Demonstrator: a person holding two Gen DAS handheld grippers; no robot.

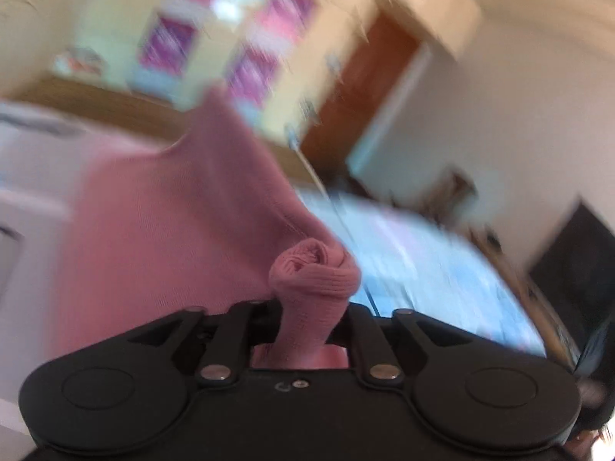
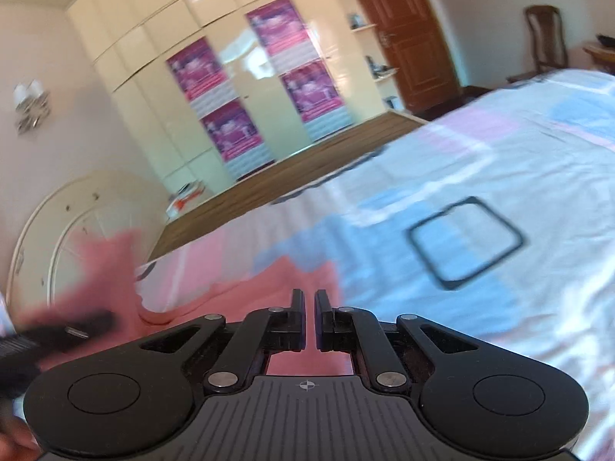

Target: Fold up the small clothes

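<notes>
Two claws are at work on one pink cloth (image 1: 161, 207). Our left claw (image 1: 313, 307) is clamped tight on a bunched-up bit of the pink cloth, and the bunch pokes up between its fingers. From there the rest of the cloth hangs up in the air, spreading far and to the left. Its picture is very blurry, so we think this claw is moving fast.

Our right claw (image 2: 310, 320) has its fingers nearly together, with only a thin gap, and nothing is in them. Part of the pink cloth (image 2: 269, 288) lies on the bed (image 2: 499, 192) just under and past this claw. Off to the left in this view the other claw shows as a dark blur with pink cloth around it.

We think the step now is lifting the cloth so it can be spread out flat before folding. To do this well, we should slow the left claw down, so the cloth does not flap or slip out. Then the right claw should open and take another edge or corner, well apart from the bunch. With both claws holding, we can pull the cloth smooth and lay it flat on the bed.
</notes>
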